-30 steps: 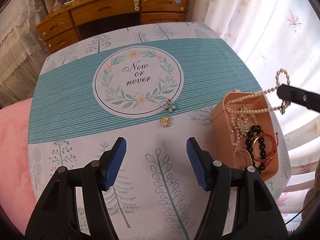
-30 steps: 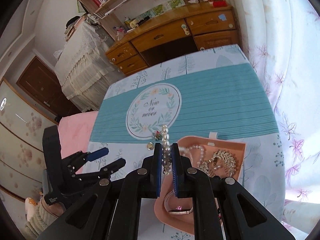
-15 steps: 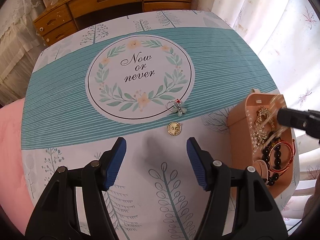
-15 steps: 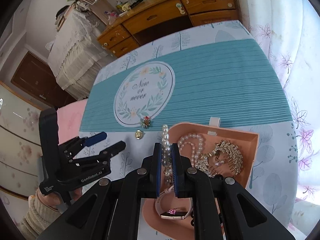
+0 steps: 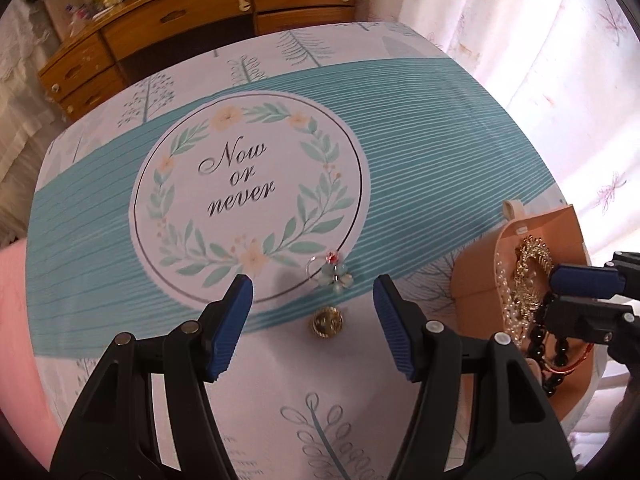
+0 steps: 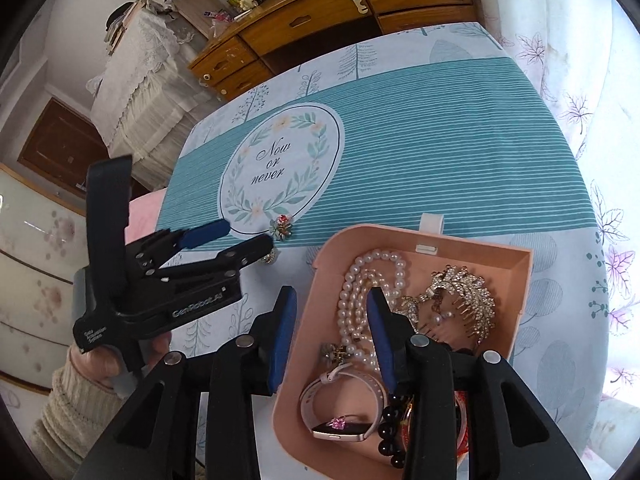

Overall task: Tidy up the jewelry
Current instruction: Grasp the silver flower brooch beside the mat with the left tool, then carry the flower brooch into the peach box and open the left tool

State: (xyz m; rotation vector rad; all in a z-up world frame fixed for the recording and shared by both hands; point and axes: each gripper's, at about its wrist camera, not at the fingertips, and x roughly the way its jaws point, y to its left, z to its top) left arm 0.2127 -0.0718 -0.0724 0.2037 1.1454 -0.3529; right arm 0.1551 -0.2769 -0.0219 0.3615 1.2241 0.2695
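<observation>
A pink jewelry box (image 6: 520,276) stands at the table's right side and holds a pearl necklace (image 6: 360,280), a crystal leaf comb (image 6: 464,292), a pink watch (image 6: 340,408) and black beads (image 6: 390,428). My right gripper (image 6: 332,328) is open above the box's left edge, empty, with the pearls lying below it. My left gripper (image 5: 312,316) is open low over the table. A gold round pendant (image 5: 327,323) lies between its fingertips. A teal flower ring (image 5: 334,276) lies just beyond. The box also shows in the left wrist view (image 5: 476,276).
The table wears a teal-striped cloth with a round "Now or never" print (image 5: 244,196). A wooden desk with drawers (image 5: 192,28) stands beyond the far edge. Curtains (image 5: 540,80) hang on the right. A pink surface (image 5: 12,320) lies to the left.
My right gripper has opened and dropped the pearl necklace into the box. My left gripper has moved forward and lower, so the gold pendant now lies between its fingertips.
</observation>
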